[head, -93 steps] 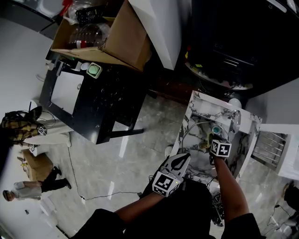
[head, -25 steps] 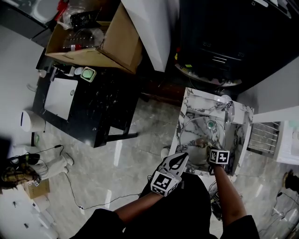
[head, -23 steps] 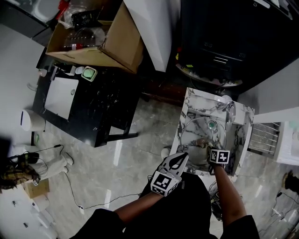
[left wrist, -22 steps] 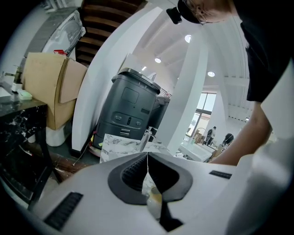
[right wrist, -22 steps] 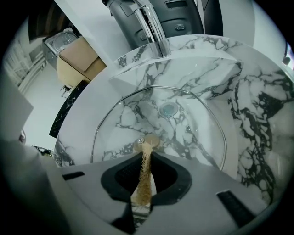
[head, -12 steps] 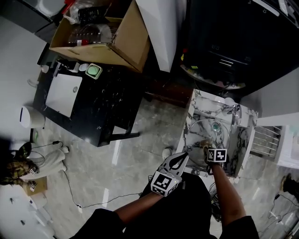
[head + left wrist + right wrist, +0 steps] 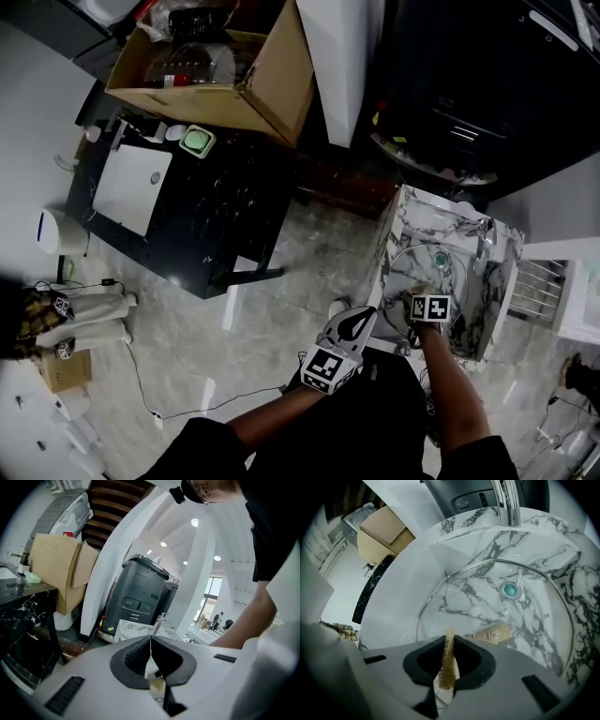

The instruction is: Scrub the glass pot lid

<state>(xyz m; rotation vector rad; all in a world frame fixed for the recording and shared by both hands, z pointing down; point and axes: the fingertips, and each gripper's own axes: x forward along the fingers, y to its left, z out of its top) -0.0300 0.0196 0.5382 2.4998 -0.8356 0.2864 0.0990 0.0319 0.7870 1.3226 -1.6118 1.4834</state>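
- The right gripper (image 7: 449, 638) is clenched on a scrubber (image 7: 447, 667), a thin, golden-brown, fibrous pad standing edge-on between its black jaws.
- The glass lid (image 7: 485, 609) lies flat in the sink (image 7: 543, 541), just ahead of that gripper. It is round and clear, with a thin metal rim and a tan knob (image 7: 494, 633).
- The sink is white marble with dark veins, a teal drain (image 7: 510, 590) and a shiny metal tap (image 7: 509, 503).
- The left gripper (image 7: 151, 638) is pressed closed on nothing, held off to the side of the sink.
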